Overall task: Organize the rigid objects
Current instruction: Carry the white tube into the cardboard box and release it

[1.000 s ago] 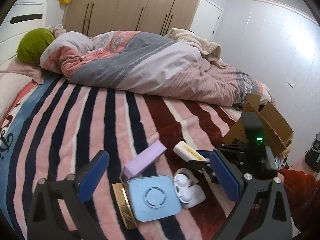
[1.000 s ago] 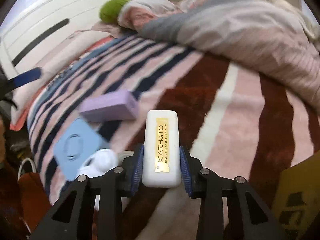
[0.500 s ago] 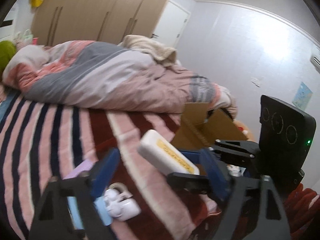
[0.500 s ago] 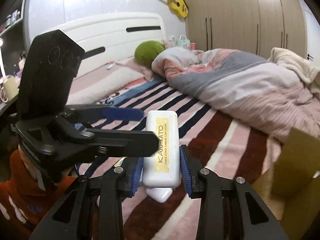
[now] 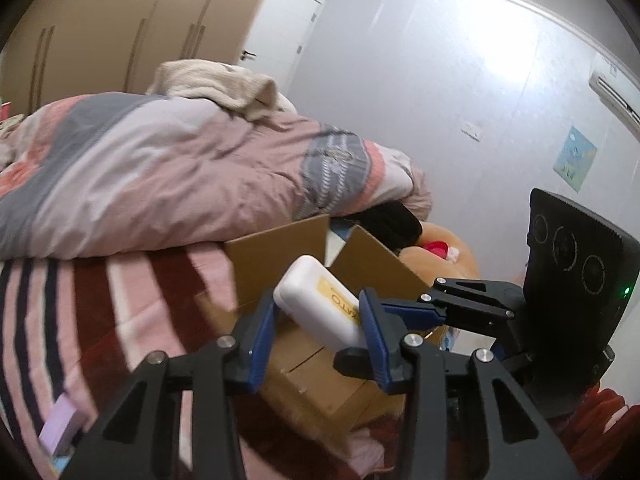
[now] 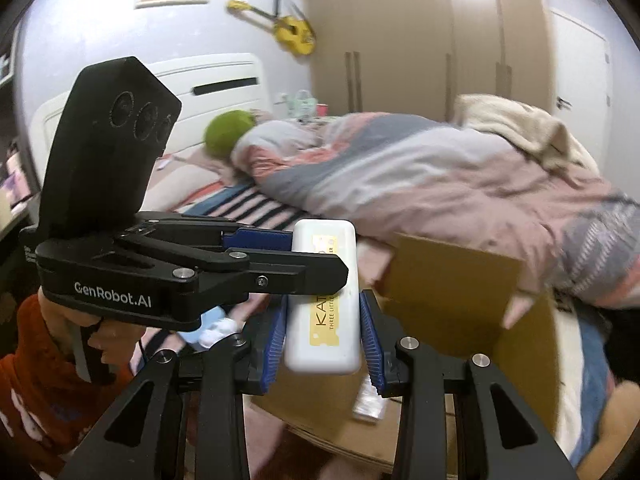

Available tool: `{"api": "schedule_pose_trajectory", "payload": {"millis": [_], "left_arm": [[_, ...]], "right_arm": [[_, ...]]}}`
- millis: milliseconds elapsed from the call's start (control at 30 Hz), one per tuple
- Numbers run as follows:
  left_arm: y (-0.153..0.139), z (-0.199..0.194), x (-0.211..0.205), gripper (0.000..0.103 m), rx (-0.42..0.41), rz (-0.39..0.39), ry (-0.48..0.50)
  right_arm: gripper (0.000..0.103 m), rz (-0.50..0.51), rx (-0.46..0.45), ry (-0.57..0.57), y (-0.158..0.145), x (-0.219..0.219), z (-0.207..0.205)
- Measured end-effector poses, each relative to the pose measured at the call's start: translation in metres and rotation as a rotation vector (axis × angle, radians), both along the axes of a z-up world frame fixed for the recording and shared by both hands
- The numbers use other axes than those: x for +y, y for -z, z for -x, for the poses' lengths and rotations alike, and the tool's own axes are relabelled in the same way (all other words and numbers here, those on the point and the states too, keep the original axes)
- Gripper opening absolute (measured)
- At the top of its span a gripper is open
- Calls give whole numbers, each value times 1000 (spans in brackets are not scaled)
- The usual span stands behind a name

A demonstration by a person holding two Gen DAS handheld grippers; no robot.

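Observation:
A white oblong case with a yellow label is held in my right gripper, which is shut on it. The same white case shows in the left wrist view, lying between the two blue pads of my left gripper. The left jaws stand close beside the case; I cannot tell whether they press on it. The left gripper also shows in the right wrist view, reaching across the case's upper half. Both grippers hold over an open cardboard box, also in the right wrist view.
The box sits on a striped blanket on the bed, by a rumpled duvet. A purple box lies at the lower left. A white earbud case and a blue item lie behind the left gripper. A small white packet lies in the box.
Both grippers have swung from the pile of items on the blanket over to the cardboard box. The left jaws have narrowed around the white case that the right gripper carries.

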State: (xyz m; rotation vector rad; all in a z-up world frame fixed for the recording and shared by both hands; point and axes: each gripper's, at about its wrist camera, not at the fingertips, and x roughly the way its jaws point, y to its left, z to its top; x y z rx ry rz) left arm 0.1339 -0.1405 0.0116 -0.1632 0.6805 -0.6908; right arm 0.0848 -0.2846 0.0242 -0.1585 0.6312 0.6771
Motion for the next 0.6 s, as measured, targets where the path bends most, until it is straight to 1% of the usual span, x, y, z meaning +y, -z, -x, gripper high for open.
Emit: {"api": "schedule_pose_trajectory", "payload": {"millis": [167, 233, 267, 300, 333, 367, 400, 500, 600], "left_arm": [[12, -19, -37, 39, 42, -59, 40], [17, -23, -46, 40, 50, -97, 42], [19, -25, -49, 49, 54, -117, 41], [21, -25, -51, 67, 57, -132, 40], [21, -25, -50, 75, 51, -136, 30], [20, -24, -49, 84, 42, -138, 20], [19, -23, -46, 84, 32, -140, 12], [13, -18, -32, 84, 17, -142, -16], [4, -8, -7, 85, -8, -148, -66]], "right_arm": [[31, 42, 46, 66, 11, -29, -19], [31, 52, 75, 91, 17, -37, -24], [31, 70, 84, 114, 19, -40, -26], [34, 92, 74, 140, 21, -41, -27], [39, 124, 54, 169, 22, -42, -27], [52, 138, 43, 178, 23, -41, -26], [59, 146, 30, 183, 23, -41, -25], [59, 141, 35, 161, 22, -37, -21], [59, 135, 32, 128, 19, -27, -17]]}}
